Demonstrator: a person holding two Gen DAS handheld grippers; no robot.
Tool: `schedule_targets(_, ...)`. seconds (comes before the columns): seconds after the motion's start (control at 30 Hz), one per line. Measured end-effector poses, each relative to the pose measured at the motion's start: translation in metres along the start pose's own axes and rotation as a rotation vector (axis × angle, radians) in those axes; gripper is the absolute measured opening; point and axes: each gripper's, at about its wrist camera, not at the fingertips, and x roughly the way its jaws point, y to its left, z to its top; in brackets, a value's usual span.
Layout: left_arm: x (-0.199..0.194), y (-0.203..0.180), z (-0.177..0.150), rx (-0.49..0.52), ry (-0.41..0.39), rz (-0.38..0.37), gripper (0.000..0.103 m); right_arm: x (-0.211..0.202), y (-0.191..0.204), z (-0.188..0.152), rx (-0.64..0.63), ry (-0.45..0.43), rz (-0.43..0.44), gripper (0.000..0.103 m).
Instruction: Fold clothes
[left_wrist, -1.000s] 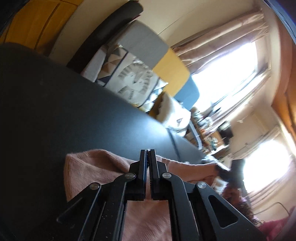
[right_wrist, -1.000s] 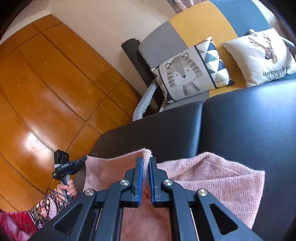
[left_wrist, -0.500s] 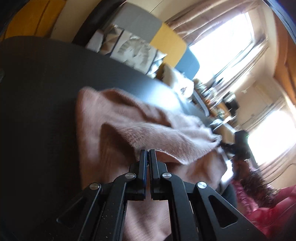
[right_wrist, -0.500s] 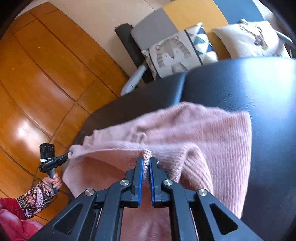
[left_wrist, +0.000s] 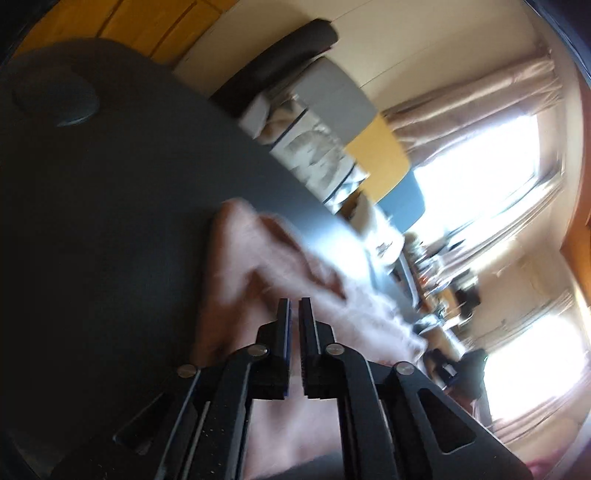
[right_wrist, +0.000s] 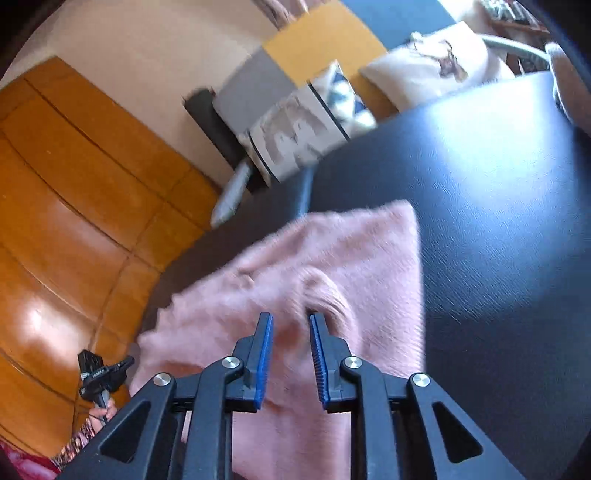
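A pink knitted sweater (right_wrist: 332, 266) lies folded over on the black padded surface (right_wrist: 498, 206). It also shows blurred in the left wrist view (left_wrist: 236, 280). My right gripper (right_wrist: 290, 317) is open just above the sweater, with nothing between its blue pads. My left gripper (left_wrist: 294, 301) has its jaws slightly parted over the sweater's edge; no cloth shows between them. The left gripper also appears at the lower left of the right wrist view (right_wrist: 105, 373).
A sofa with a tiger cushion (right_wrist: 299, 129) and a deer cushion (right_wrist: 436, 70) stands behind the black surface. Orange wooden floor (right_wrist: 74, 221) lies to the left. Bright windows with curtains (left_wrist: 480, 177) are at the right in the left wrist view.
Both grippers have let go of the sweater: the right jaws opened wide, the left parted a little. The lifted edge now lies folded over on the sweater. Both views are motion-blurred.
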Motion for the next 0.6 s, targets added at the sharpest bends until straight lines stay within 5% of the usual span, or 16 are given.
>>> schedule_targets(0.1, 0.049, -0.03, -0.002, 0.064, 0.098, -0.005, 0.011, 0.023, 0.032, 0.003, -0.075, 0.01, 0.004, 0.021)
schedule_targets(0.23, 0.111, -0.048, -0.012, 0.251, 0.233, 0.208, 0.011, 0.068, 0.068, -0.003, -0.225, 0.1, -0.067, 0.021)
schedule_targets(0.37, 0.116, -0.043, 0.002, 0.327, 0.181, 0.328, 0.011, 0.109, 0.07, -0.013, -0.387, 0.141, -0.323, 0.013)
schedule_targets(0.6, 0.074, -0.017, 0.02, 0.25, 0.136, 0.365, 0.011, 0.096, 0.06, -0.016, -0.335, 0.098, -0.262, 0.012)
